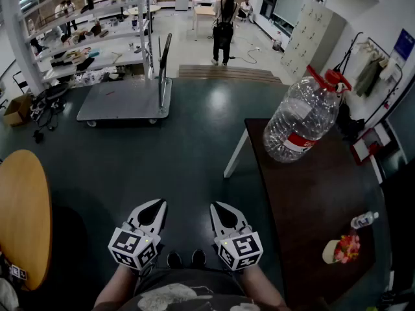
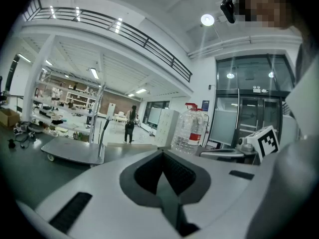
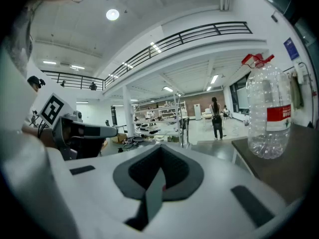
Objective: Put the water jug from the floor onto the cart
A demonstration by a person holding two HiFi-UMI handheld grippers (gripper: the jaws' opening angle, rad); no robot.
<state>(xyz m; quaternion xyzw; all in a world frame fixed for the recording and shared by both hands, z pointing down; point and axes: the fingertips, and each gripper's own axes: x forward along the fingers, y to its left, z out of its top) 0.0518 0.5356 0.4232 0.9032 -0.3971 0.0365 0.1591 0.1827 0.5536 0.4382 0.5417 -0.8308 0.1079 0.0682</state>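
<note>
A large clear water jug (image 1: 299, 118) with a red cap and red label stands on the dark table (image 1: 311, 212) at the right, far ahead of both grippers. It also shows as the jug (image 2: 188, 131) in the left gripper view and the jug (image 3: 269, 116) in the right gripper view. The flat grey cart (image 1: 123, 99) with an upright handle stands far off at the left on the dark floor. My left gripper (image 1: 157, 204) and right gripper (image 1: 216, 207) sit side by side low in the head view. Both are shut with nothing between the jaws.
A round wooden table (image 1: 23, 219) is at the near left. On the dark table lie a small bottle (image 1: 364, 219) and a bowl of red items (image 1: 342, 248). White shelves (image 1: 84, 37) stand behind the cart, and a person (image 1: 224, 24) stands far back.
</note>
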